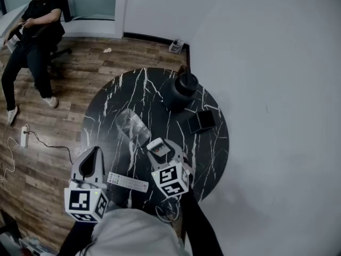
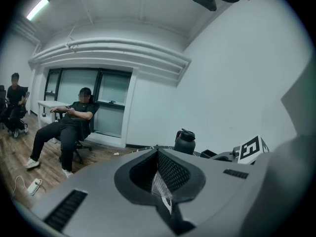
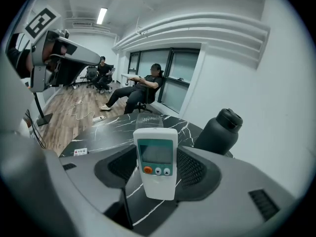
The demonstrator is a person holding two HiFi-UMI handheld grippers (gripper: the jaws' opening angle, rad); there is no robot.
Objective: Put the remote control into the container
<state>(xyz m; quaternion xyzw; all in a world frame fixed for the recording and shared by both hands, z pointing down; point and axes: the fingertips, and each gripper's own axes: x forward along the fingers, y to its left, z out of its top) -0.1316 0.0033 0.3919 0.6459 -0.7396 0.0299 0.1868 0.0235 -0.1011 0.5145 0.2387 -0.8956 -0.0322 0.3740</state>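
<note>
We are gripping the remote control [image 3: 156, 157] upright in the right tool [image 3: 157, 179], whose jaws are standing wide and pressing on its two long sides. It is hanging above the table [image 1: 106, 116], short of the container [image 1: 133, 126], and the left tool [image 1: 95, 156] is sitting closed and empty. The remote is a smooth, hard white plastic slab with rounded corners, so we are risking it slipping or pivoting between the pads if the hold loosens. The container is looking clear, thin-walled and light, so a nudge from the remote's end could be tipping or sliding it across the glossy, white-veined black marble top. The rounded matte black jug [image 1: 181, 89] is standing beyond it, apart.
</note>
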